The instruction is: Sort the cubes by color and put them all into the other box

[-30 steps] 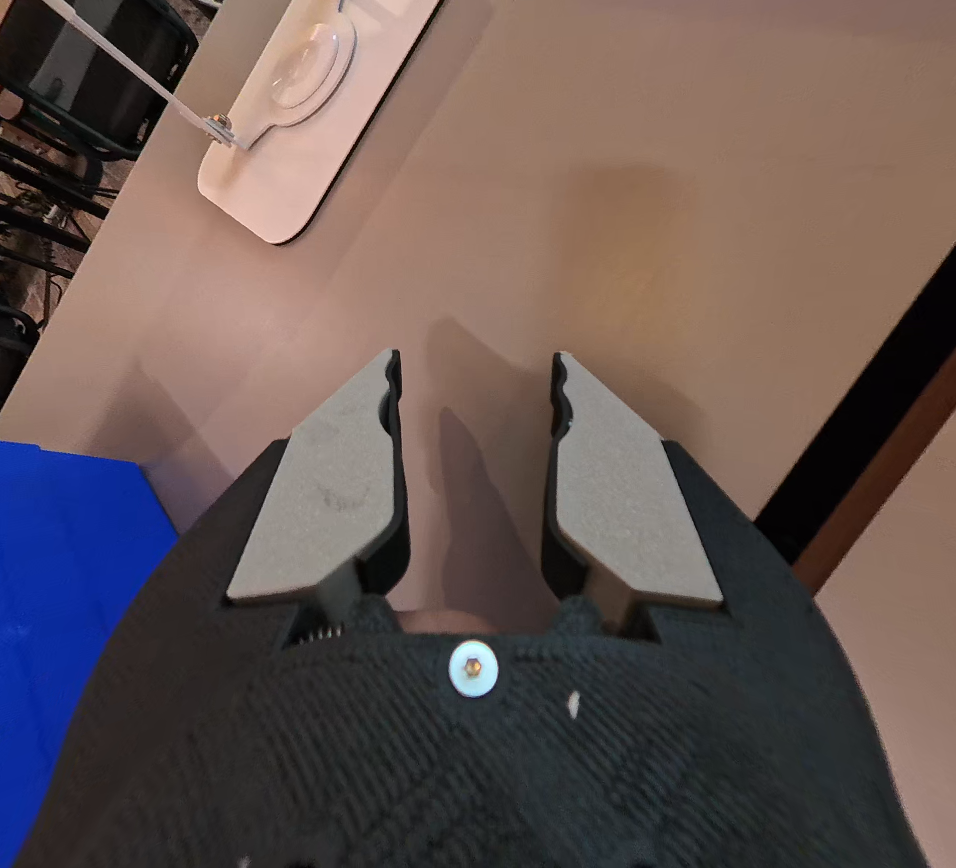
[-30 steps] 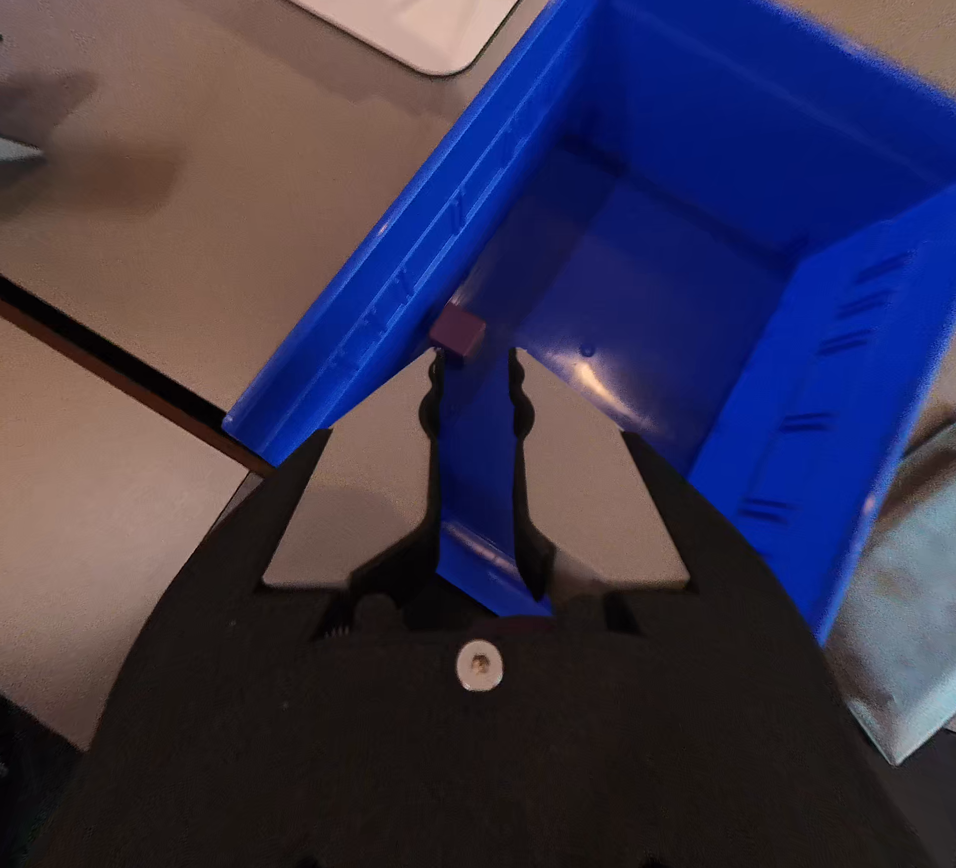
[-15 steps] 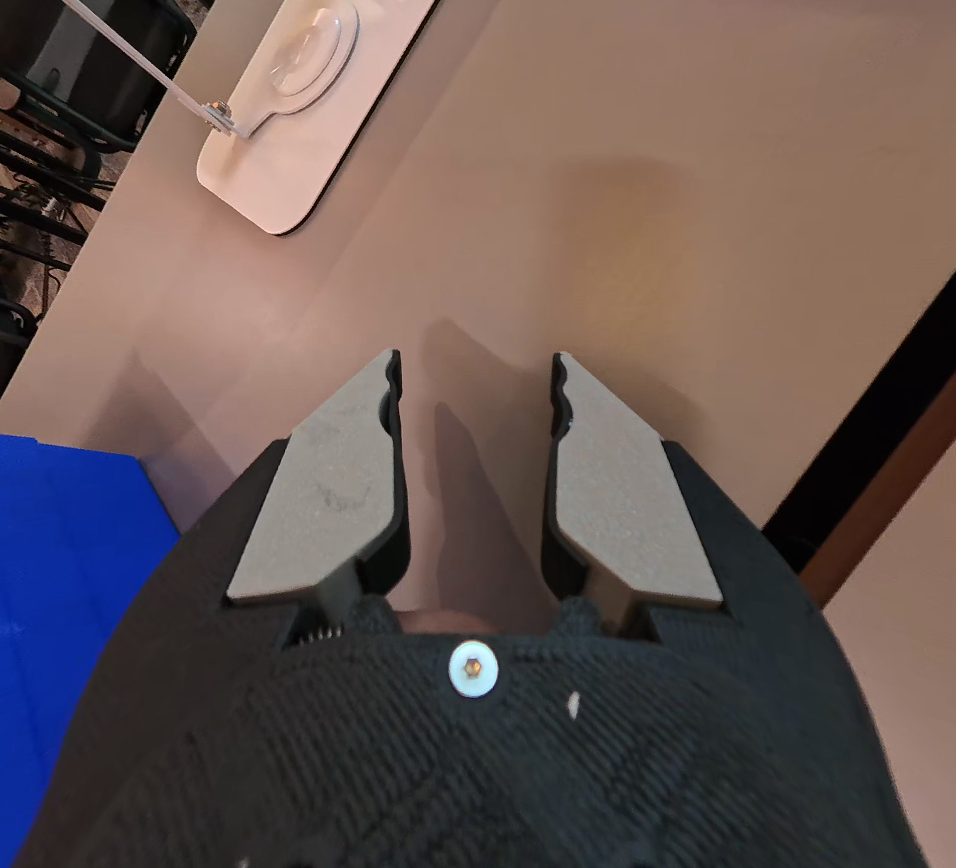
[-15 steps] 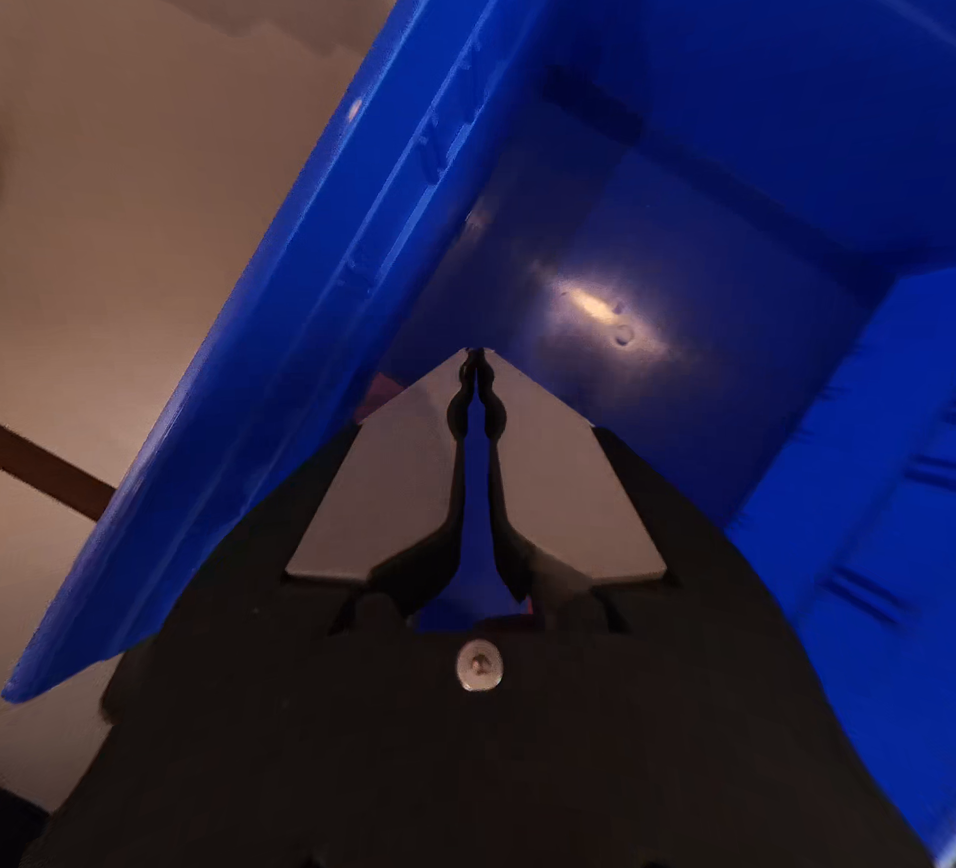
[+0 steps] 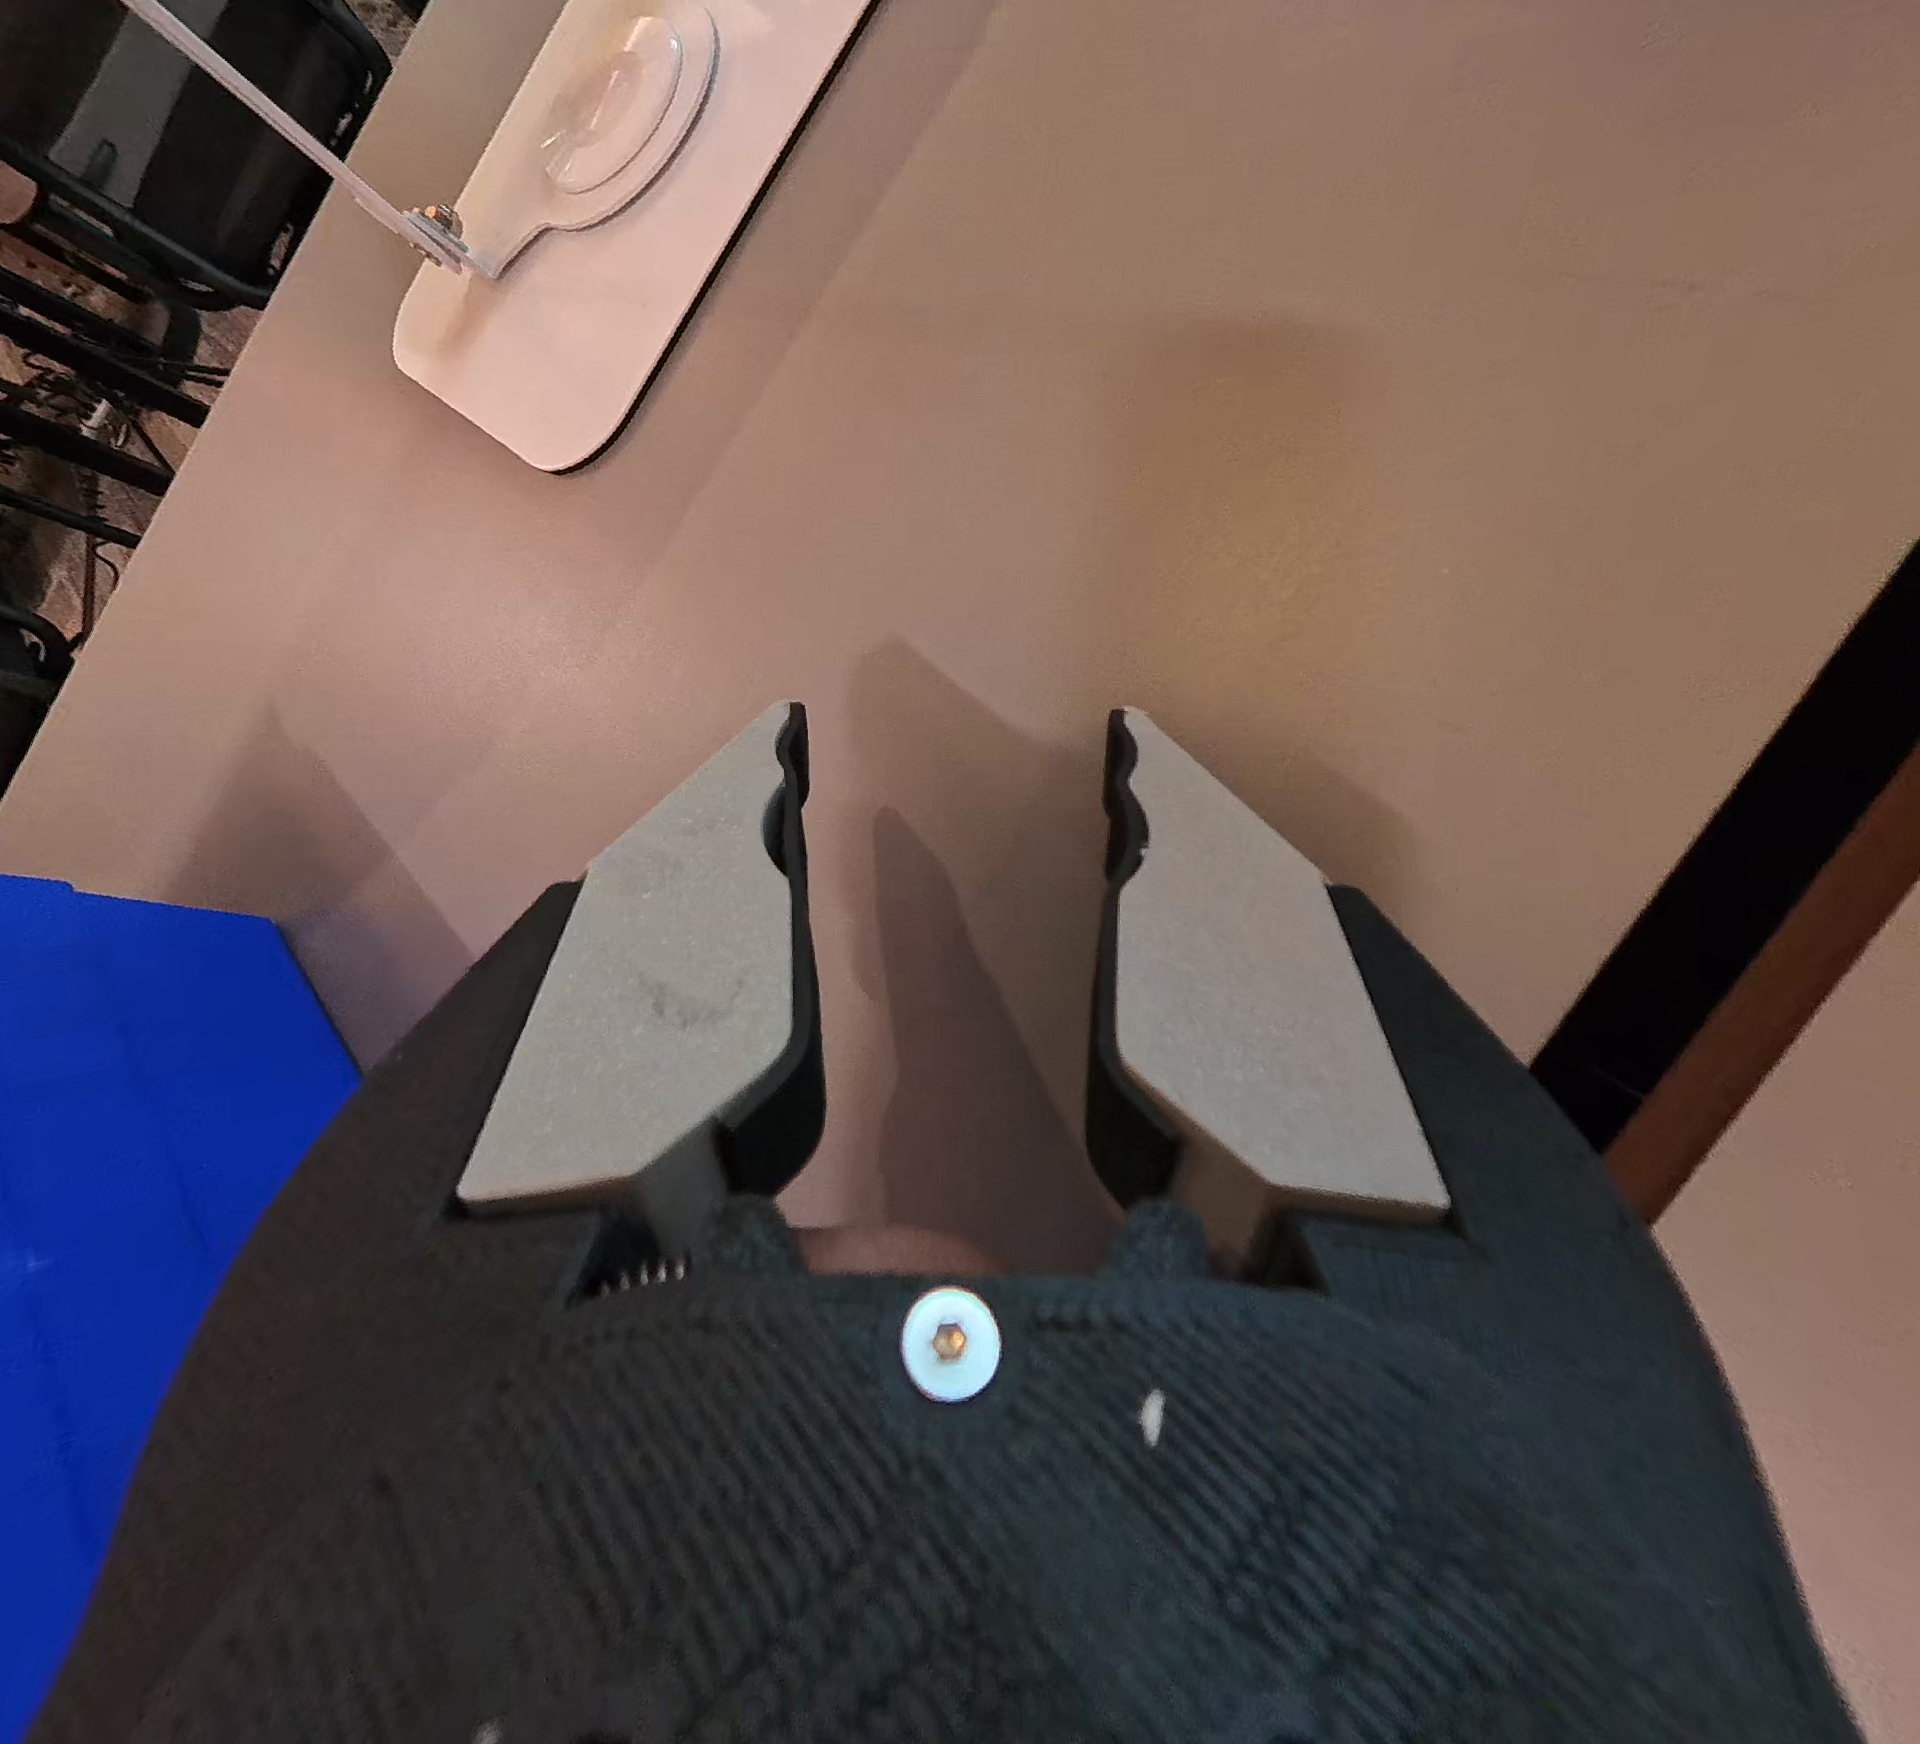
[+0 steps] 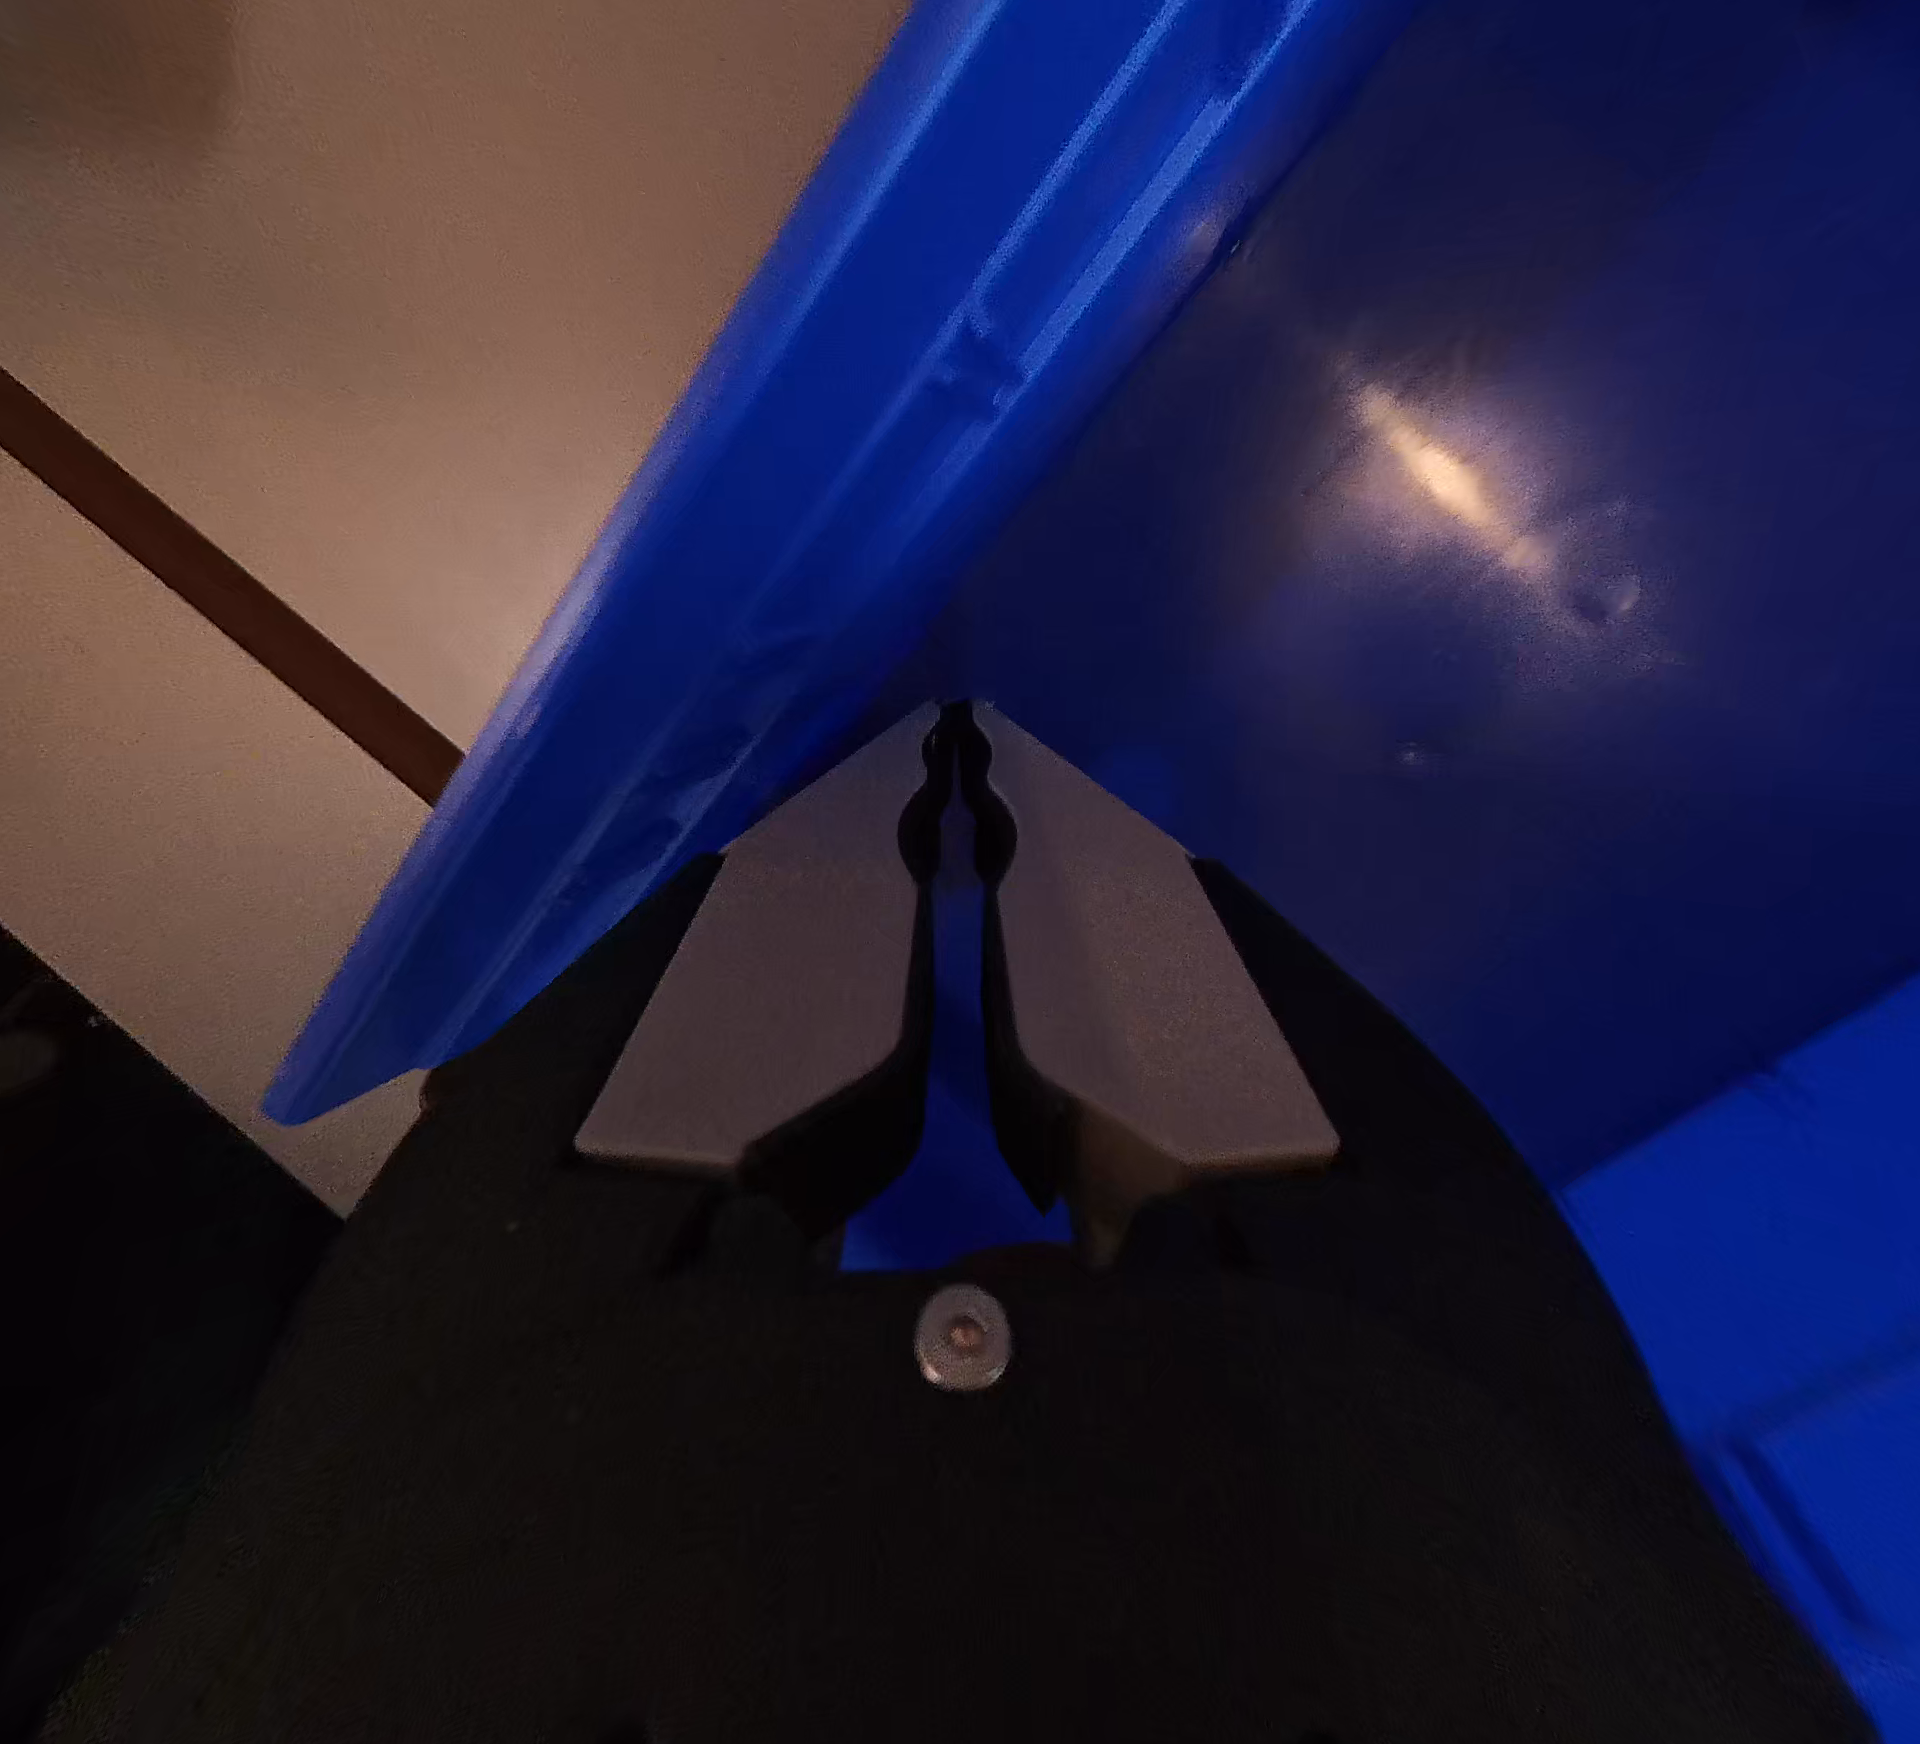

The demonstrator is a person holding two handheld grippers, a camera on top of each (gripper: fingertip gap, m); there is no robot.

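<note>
My right gripper is shut, its tips touching, and reaches down inside a blue box close to the box's left wall. The box floor is bare where it shows, with a glare spot on it. No cube shows in either view. My left gripper is open and empty, hovering over bare tan tabletop. A corner of a blue box shows at the lower left of the left wrist view.
A white flat stand base with a thin white arm lies at the table's far left edge, with dark chairs beyond. A dark seam between two tabletops runs at the right and shows in the right wrist view.
My right gripper has moved down into the blue box and its jaws have closed fully. The purple cube seen at its tips a second ago is out of sight. The left gripper barely moved.
</note>
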